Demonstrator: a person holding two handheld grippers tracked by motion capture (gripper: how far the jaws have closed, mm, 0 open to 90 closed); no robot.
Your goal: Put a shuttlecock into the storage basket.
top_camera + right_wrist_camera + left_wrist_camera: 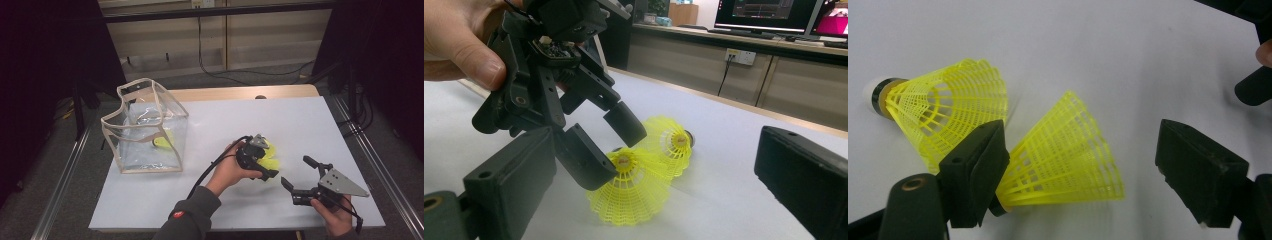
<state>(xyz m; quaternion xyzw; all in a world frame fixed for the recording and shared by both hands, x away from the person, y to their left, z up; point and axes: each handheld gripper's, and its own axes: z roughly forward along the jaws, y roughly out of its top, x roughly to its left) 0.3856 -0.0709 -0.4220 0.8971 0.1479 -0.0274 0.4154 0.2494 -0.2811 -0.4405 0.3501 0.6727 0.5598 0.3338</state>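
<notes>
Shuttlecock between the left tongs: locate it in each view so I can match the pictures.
High view: the nearer shuttlecock is right of centre, partly hidden under the left tongs.
Left gripper view: lower centre, lying between the open jaws, cork by the left jaw.
Right gripper view: lower centre, cork up by the left tongs' near jaw.
Shared landmark: the second shuttlecock, lying right beside it on the white table.

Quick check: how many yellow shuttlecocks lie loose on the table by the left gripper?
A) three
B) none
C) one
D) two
D: two shuttlecocks lie side by side on the table at the left gripper, whose jaws stand open around the nearer one.
</notes>
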